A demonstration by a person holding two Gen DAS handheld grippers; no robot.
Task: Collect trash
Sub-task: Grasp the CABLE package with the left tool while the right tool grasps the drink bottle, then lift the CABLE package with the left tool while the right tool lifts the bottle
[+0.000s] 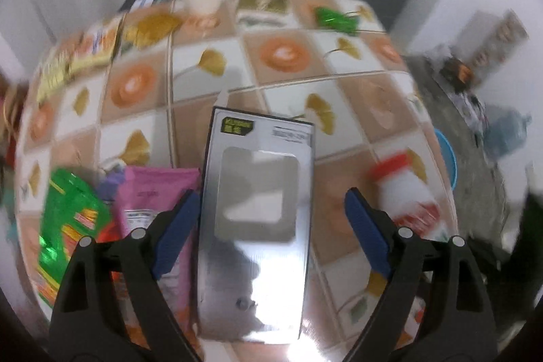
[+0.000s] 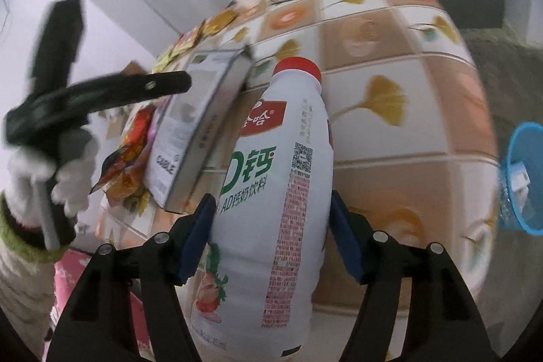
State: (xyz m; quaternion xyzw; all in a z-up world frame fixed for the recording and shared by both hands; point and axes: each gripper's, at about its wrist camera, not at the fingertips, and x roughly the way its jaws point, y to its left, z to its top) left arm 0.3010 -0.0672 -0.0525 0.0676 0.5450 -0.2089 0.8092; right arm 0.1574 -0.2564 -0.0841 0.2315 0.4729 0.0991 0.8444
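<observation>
White plastic drink bottle with red cap (image 2: 271, 192) lies on the tiled-pattern tablecloth (image 2: 407, 83), long axis running straight away from the right gripper (image 2: 271, 236), cap at the far end. The blue pads bracket its body; whether they press it cannot be told. The left gripper (image 1: 268, 223) stands open astride a grey windowed cardboard box (image 1: 258, 209), untouched. A blue mesh wastebasket (image 2: 519, 178) stands to the right, off the table.
</observation>
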